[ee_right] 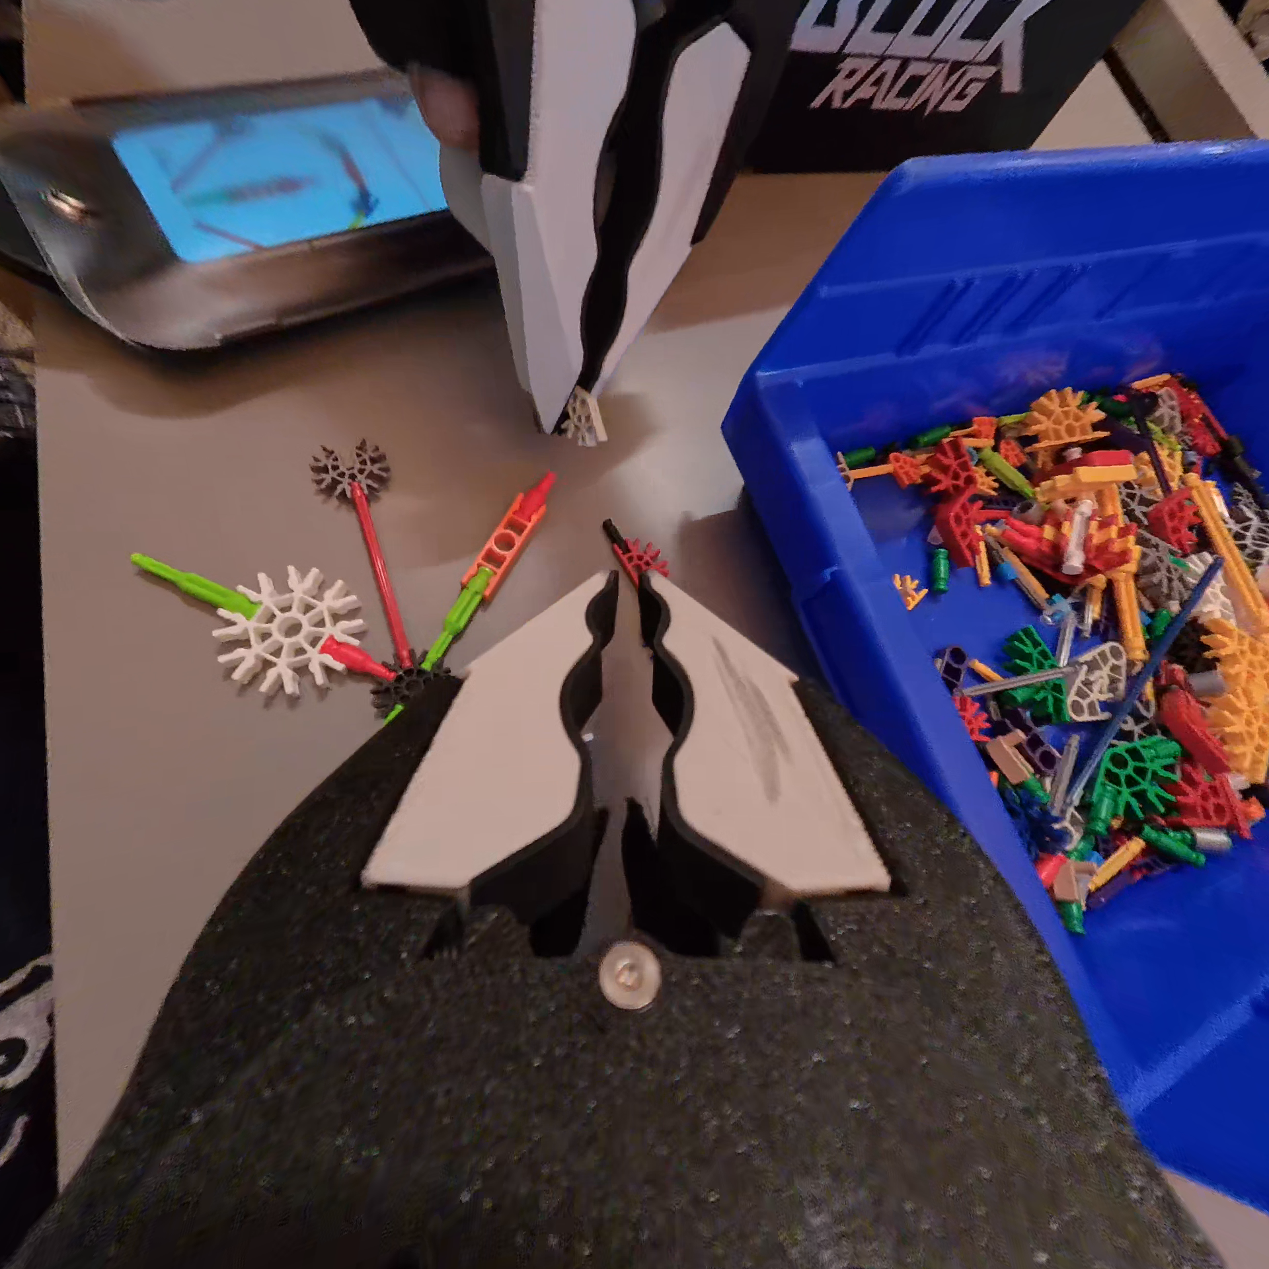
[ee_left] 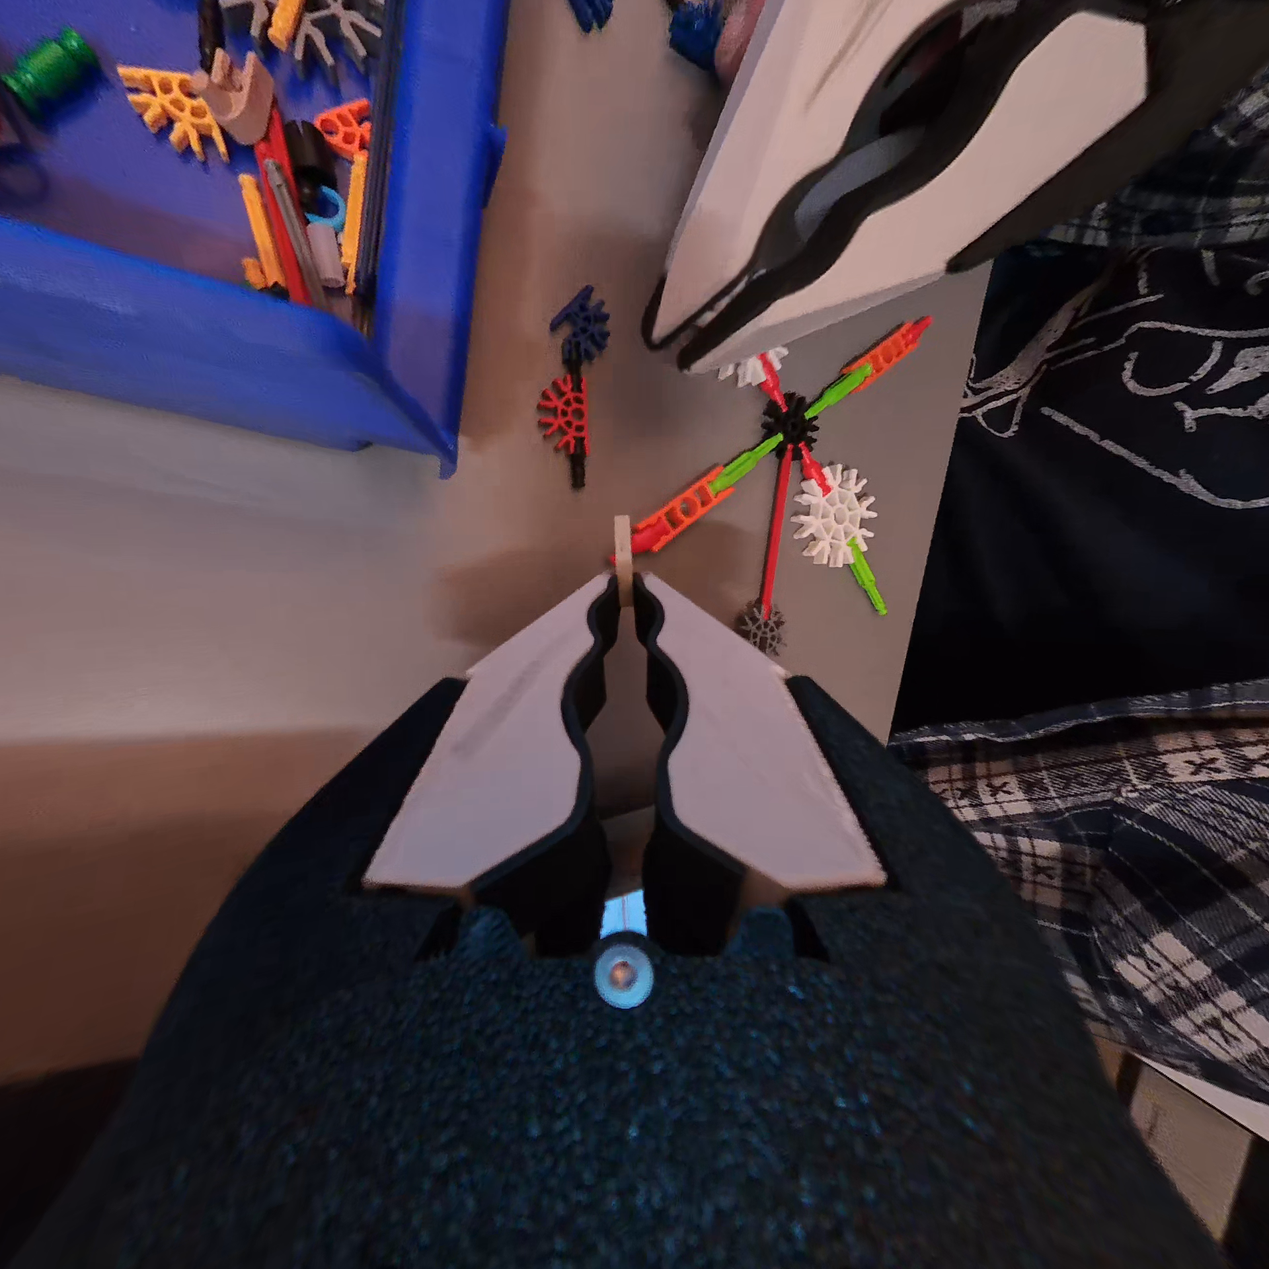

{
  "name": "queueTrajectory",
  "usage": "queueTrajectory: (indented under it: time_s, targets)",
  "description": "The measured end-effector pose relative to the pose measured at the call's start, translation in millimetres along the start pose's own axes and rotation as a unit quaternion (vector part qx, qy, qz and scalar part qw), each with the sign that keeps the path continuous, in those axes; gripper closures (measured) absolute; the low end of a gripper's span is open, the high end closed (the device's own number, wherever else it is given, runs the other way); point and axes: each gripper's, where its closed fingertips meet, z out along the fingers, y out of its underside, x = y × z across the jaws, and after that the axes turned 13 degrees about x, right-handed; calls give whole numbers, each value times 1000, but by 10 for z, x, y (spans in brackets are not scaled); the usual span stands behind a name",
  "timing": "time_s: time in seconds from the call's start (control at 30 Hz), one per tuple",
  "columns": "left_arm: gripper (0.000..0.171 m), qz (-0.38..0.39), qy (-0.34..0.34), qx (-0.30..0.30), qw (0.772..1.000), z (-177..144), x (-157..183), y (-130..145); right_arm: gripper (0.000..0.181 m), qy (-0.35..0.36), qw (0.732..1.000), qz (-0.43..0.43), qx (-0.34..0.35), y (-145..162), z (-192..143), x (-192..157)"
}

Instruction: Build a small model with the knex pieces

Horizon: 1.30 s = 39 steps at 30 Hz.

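My left gripper (ee_left: 625, 584) is shut on a small beige connector (ee_left: 622, 549), held edge-on just off the red rod tip of an orange connector (ee_left: 687, 511). That connector belongs to a flat assembly around a black hub (ee_left: 790, 426), with green and red rods, white snowflake connectors (ee_left: 834, 515) and a grey one (ee_left: 762, 625). In the right wrist view the left gripper (ee_right: 580, 412) holds the beige connector (ee_right: 585, 422) above the table. My right gripper (ee_right: 628, 584) has its jaws nearly together with nothing between them, hovering over a red connector on a black rod (ee_right: 638, 555). The right gripper also shows in the left wrist view (ee_left: 676, 347).
A blue bin (ee_right: 824, 426) full of mixed rods and connectors stands right of the right gripper; it also shows in the left wrist view (ee_left: 426, 206). A tablet (ee_right: 240, 206) with a lit screen lies at the back left. A person's plaid sleeve (ee_left: 1099, 858) is at the table edge. My hands' fingertips stand some 6 centimeters from each other. The right tips stand about 6 centimeters off the black hub (ee_left: 790, 426). My right wrist view (ee_right: 415, 684) looks at it from another angle.
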Motion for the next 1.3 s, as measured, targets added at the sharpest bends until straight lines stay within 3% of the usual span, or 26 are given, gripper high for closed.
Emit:
queueTrajectory:
  time_s: [0.4, 0.7, 0.9, 1.03, 1.3]
  targets:
    - [169, -41, 16, -42, 998, 143, -80, 44, 181, -19, 999, -12, -44, 179, 235, 42]
    - [167, -69, 2, -27, 997, 156, -112, -12, 181, -9, 998, -13, -57, 163, 289, 86]
    - [153, -74, -22, -6, 997, 119, -117, -30, 181, -8, 999, -11, -52, 165, 275, 96]
    - [145, -35, -82, -19, 996, 23, -215, 21, 181, -9, 999, -10, -48, 165, 249, 99]
    - [150, 74, -140, -1, 987, 37, -239, -54, 181, -8, 1000, -8, -29, 134, 197, 117]
